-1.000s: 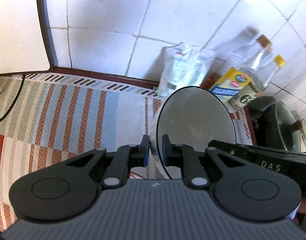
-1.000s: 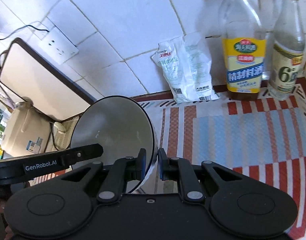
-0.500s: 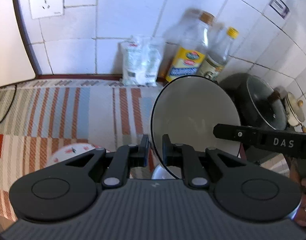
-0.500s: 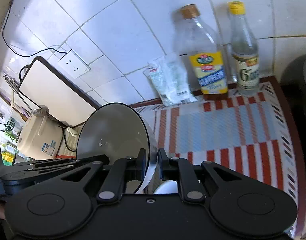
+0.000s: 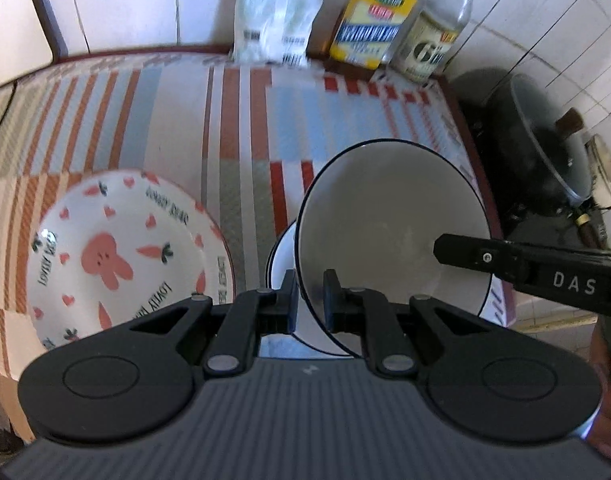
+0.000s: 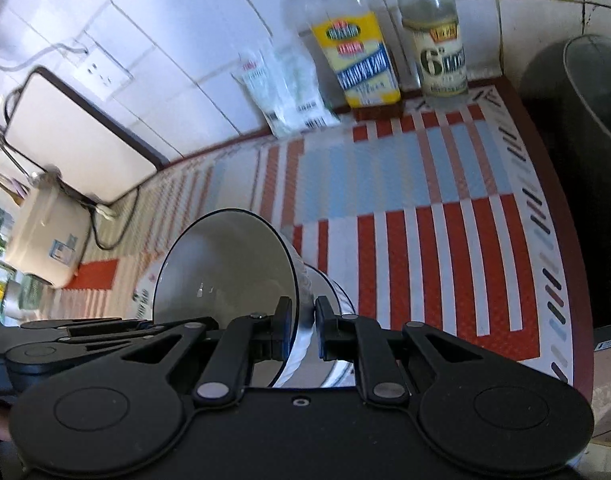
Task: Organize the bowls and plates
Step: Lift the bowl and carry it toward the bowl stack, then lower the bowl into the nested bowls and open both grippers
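1. both grippers are clamped on the same white bowl (image 5: 389, 232), one on each side of its dark rim. the left gripper (image 5: 308, 300) pinches the near edge at lower centre of its view, and the right gripper (image 6: 303, 330) grips the opposite edge at lower centre of its own.
2. the bowl is tilted hard, its opening facing the left camera, and it hangs right over another bowl (image 5: 283, 256) with a matching dark rim that sits on the striped mat (image 5: 241, 120). can't tell if the two are touching yet.
3. lower left of the left view there's a bunny plate (image 5: 121, 256) lying flat on the mat, just beside that lower bowl.
4. my read on progress: looks like the stacking step, bowl going into bowl, not set down yet. after that the plate probably wants a spot too, though i can't say it isn't already where it belongs.
5. up top against the tiles: two bottles (image 6: 357, 52) and a plastic bag (image 5: 273, 12), well apart from all this. dark pot (image 5: 545, 148) off the right edge.
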Tool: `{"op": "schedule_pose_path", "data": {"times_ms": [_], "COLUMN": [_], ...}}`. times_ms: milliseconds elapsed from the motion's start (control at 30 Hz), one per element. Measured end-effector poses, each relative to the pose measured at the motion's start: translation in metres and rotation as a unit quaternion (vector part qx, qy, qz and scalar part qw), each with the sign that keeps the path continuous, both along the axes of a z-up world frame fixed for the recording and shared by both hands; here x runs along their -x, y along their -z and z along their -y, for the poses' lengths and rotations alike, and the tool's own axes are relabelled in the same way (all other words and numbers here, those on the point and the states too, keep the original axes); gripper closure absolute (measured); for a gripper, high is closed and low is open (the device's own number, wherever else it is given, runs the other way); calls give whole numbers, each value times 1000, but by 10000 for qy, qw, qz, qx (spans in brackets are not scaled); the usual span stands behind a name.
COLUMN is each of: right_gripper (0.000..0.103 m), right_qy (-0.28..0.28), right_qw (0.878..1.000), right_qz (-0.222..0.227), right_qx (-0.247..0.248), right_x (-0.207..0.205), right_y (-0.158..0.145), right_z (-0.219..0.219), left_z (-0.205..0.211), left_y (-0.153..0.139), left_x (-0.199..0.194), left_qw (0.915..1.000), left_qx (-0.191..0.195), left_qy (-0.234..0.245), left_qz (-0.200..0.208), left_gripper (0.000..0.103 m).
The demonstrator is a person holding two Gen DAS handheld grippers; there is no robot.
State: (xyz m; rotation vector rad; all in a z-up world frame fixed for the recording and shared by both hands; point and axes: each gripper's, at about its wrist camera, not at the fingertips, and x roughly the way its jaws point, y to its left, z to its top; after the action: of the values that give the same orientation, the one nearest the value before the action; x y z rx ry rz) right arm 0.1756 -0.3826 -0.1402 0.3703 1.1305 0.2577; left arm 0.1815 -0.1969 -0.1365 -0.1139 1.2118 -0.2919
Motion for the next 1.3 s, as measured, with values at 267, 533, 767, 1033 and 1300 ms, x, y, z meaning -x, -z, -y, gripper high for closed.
{"op": "schedule_pose_path", "data": {"times_ms": [267, 533, 767, 1033, 1300], "right_gripper": [87, 87, 86, 92, 93], "right_qy": [-443, -809, -1053, -1011, -950], "right_qw": [9971, 9879, 9806, 9808, 9846], "right_qz": [91, 477, 734, 856, 807], "right_qx": [613, 1232, 1484, 1431, 1228], "right_x": [2, 9, 12, 13, 13], "right_y": [17, 27, 33, 35, 35], "right_z": [-16, -28, -33, -30, -23], "left_z": [-2, 1, 3, -2, -6], "left_y": [27, 38, 38, 32, 20], "left_x": [0, -6, -8, -6, 1], "left_qw": [9991, 9985, 9983, 9972, 9983], "left_qx": [49, -12, -52, 165, -6], "left_qy": [-188, -285, -301, -577, -572], "left_qz": [-364, -468, -493, -446, -54], "left_gripper": [92, 93, 91, 73, 80]}}
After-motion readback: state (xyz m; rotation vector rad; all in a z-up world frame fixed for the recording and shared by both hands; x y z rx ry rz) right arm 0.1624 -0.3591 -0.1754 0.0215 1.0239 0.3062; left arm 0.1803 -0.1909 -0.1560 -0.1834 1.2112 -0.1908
